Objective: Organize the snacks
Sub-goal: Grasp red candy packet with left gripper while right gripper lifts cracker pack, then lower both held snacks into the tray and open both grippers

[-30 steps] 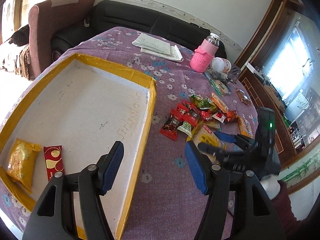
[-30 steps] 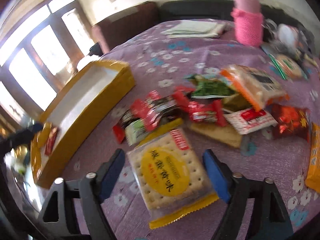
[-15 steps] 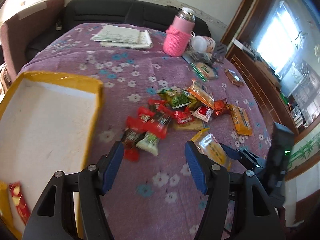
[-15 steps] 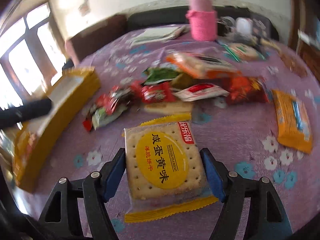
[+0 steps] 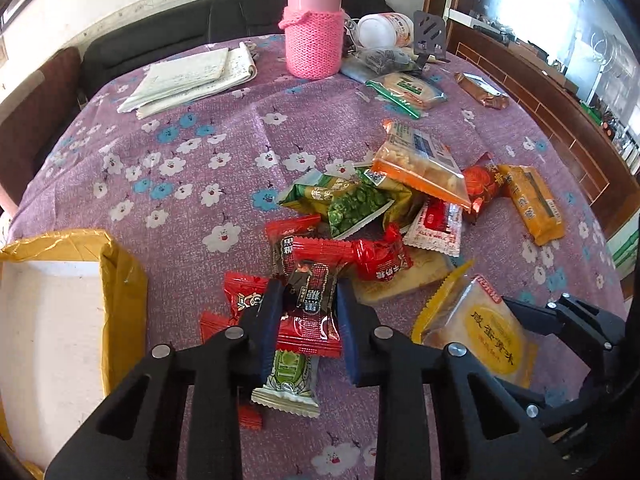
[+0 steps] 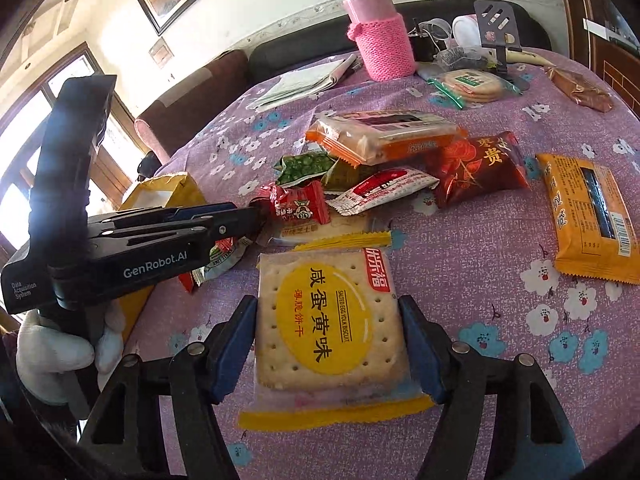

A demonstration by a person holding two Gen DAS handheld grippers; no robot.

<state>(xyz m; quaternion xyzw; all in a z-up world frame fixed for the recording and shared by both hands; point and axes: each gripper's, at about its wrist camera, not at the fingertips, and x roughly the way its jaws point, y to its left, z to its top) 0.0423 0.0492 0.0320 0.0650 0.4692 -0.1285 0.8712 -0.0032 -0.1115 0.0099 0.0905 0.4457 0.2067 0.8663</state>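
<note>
Your left gripper (image 5: 308, 308) is clenched on a dark brown and red candy wrapper (image 5: 314, 296) at the near edge of the snack pile (image 5: 380, 216); both blue pads press its sides. A green and white sachet (image 5: 290, 380) lies just under and behind that wrapper, and a red candy (image 5: 244, 296) sits beside the left pad.

Your right gripper (image 6: 328, 340) is closing on the square biscuit pack (image 6: 330, 320) with the yellow label. The pack lies flat on the purple flowered tablecloth (image 6: 480, 240) between the jaws, and both pads are at its edges.

The yellow-taped box (image 5: 120, 280) stands at the left, close to the pile, its white inside partly in view. From the right camera, a white-gloved hand (image 6: 52, 352) holds the left tool.

Beyond the pile, an orange cracker pack (image 5: 420, 160) rests on top of a green pea packet (image 5: 356, 204). A separate orange bar (image 6: 588, 216) lies apart on the right. A pink flask (image 5: 314, 20) in a knitted sleeve stands at the far edge, near a folded notebook (image 5: 192, 76).
</note>
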